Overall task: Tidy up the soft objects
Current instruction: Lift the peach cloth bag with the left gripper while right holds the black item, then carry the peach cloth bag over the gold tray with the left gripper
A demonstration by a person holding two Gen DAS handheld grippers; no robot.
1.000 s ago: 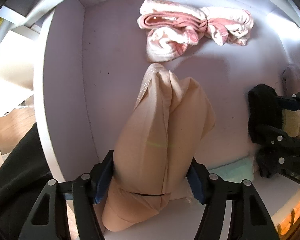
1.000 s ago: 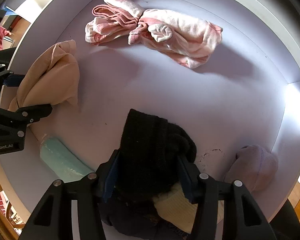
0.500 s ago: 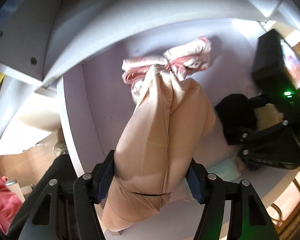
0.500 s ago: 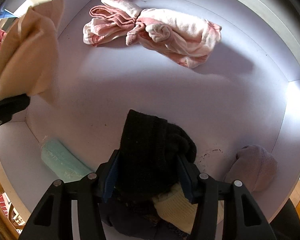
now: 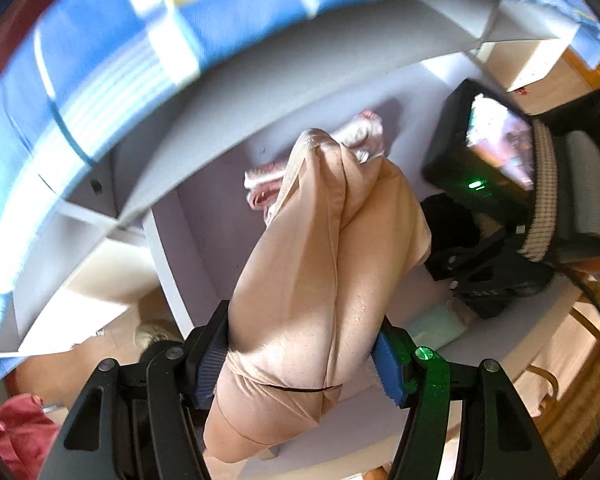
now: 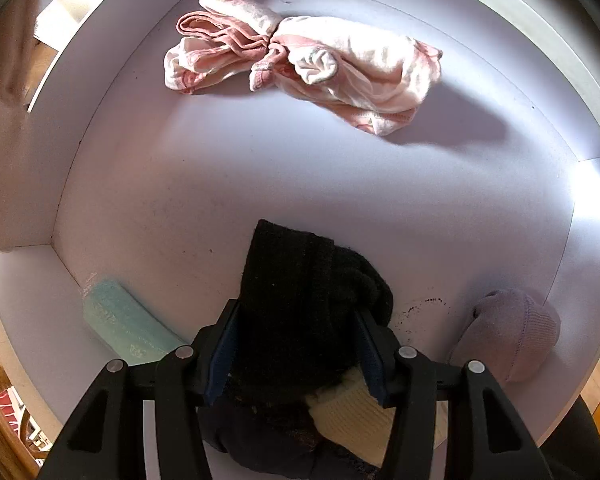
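My left gripper [image 5: 302, 354] is shut on a beige cloth bundle [image 5: 320, 264], held high above the white drawer [image 5: 204, 224]. Down in the drawer my right gripper [image 6: 296, 346] is shut on a black knitted piece [image 6: 300, 300], with a pale yellow knit [image 6: 348, 412] under it. The right gripper [image 5: 488, 276] also shows at the right of the left wrist view, still gripping the black piece [image 5: 452, 224]. A pink and white garment [image 6: 300, 60] lies crumpled at the drawer's far end. The beige cloth appears blurred at the left edge of the right wrist view.
A mint green folded item [image 6: 128, 326] lies in the drawer's near left corner and a lilac knit hat [image 6: 512, 332] at the near right. The drawer floor [image 6: 300, 168] between them is white. A blue patterned surface [image 5: 120, 40] is above the drawer. Red cloth [image 5: 16, 428] lies outside.
My left gripper has risen out of the drawer with the beige bundle and rolled, so the drawer looks smaller and farther. The right gripper has stayed put on the black piece.
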